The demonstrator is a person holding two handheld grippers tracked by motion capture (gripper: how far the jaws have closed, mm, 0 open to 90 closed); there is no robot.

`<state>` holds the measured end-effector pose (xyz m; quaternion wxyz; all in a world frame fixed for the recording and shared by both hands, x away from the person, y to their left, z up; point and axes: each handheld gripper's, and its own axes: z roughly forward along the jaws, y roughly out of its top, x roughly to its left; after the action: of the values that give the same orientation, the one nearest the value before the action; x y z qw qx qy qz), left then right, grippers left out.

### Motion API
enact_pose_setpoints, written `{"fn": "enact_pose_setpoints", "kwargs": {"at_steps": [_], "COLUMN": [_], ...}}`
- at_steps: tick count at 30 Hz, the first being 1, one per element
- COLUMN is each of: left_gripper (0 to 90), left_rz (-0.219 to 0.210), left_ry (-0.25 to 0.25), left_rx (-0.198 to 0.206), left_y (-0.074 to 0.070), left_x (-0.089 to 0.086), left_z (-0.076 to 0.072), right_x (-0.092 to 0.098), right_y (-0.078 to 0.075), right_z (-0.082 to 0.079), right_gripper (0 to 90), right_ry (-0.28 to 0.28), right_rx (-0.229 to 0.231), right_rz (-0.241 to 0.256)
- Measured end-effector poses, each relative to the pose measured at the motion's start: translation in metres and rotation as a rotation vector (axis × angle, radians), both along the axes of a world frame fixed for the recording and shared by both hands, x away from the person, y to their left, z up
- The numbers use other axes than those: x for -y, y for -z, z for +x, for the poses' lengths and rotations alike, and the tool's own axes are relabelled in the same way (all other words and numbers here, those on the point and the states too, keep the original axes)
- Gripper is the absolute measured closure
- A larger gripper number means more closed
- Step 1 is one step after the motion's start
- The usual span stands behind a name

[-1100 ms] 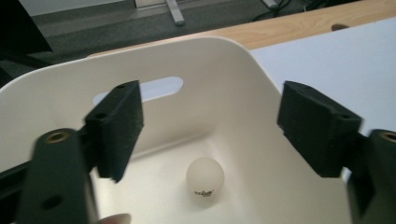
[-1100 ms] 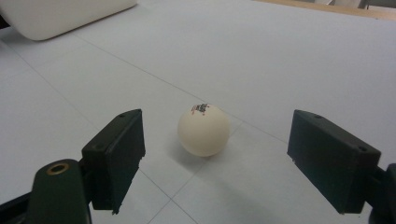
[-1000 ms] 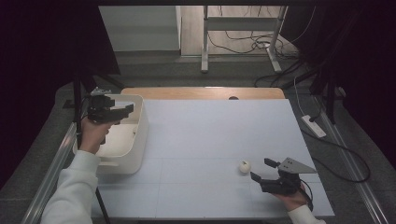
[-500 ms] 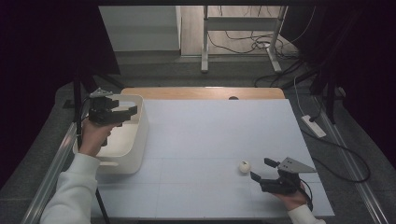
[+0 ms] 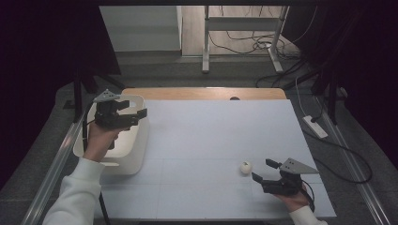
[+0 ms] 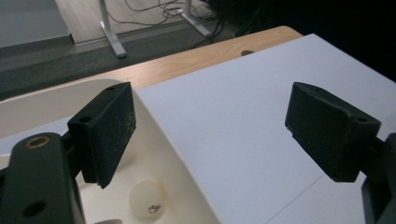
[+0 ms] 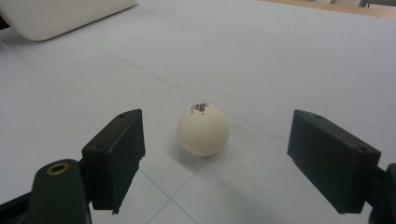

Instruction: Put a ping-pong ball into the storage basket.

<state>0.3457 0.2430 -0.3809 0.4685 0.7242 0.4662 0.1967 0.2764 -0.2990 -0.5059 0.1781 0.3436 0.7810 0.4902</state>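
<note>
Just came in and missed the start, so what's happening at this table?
A person is working with a hand-held gripper in each hand. The right gripper, fingers open, is lined up on a white ball lying on the table, not touching it. The left gripper hangs open over a white bin, with another ball inside it.

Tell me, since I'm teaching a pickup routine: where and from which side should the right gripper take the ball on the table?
Grip the ball across its widest middle, one of the fingers on each side. It is round, so no side is better by shape. It lies free on the white table just ahead of the open right gripper, so coming straight forward, low, looks simplest.
</note>
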Motion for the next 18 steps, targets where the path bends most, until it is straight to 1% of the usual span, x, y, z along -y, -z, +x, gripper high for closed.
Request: {"fn": "enact_pose_setpoints", "kwargs": {"at_steps": [1, 3, 5, 8, 10, 13, 15, 18], "left_gripper": [17.4, 17.6, 17.7, 17.9, 17.9, 17.8, 17.9, 17.9], "left_rz": [-0.005, 0.002, 0.003, -0.017, -0.015, -0.017, -0.032, -0.035], "left_ry": [0.005, 0.019, 0.026, 0.055, 0.065, 0.071, 0.083, 0.092], "left_rx": [0.002, 0.008, 0.010, 0.015, 0.020, 0.026, 0.035, 0.036], "left_y": [0.000, 0.000, -0.001, -0.002, -0.002, -0.003, -0.005, -0.005], "left_x": [0.002, 0.007, 0.009, 0.014, 0.018, 0.021, 0.023, 0.026], "left_z": [-0.001, -0.005, -0.007, -0.011, -0.013, -0.015, -0.017, -0.017], "right_x": [0.000, 0.000, 0.000, 0.002, 0.003, 0.002, 0.000, -0.001], "right_y": [0.000, 0.000, 0.000, 0.000, 0.000, -0.001, -0.001, -0.001], "right_z": [0.000, 0.001, 0.002, 0.003, 0.002, 0.002, 0.002, 0.003], "right_gripper": [18.8, 18.8, 18.8, 18.8, 18.8, 18.7, 18.8, 18.8], "right_ry": [0.002, 0.001, 0.003, 0.011, 0.014, 0.016, 0.011, 0.012], "right_rx": [0.000, -0.003, -0.004, -0.008, -0.008, -0.007, -0.004, -0.001], "right_rz": [0.003, 0.006, 0.007, 0.014, 0.020, 0.016, 0.010, 0.008]}}
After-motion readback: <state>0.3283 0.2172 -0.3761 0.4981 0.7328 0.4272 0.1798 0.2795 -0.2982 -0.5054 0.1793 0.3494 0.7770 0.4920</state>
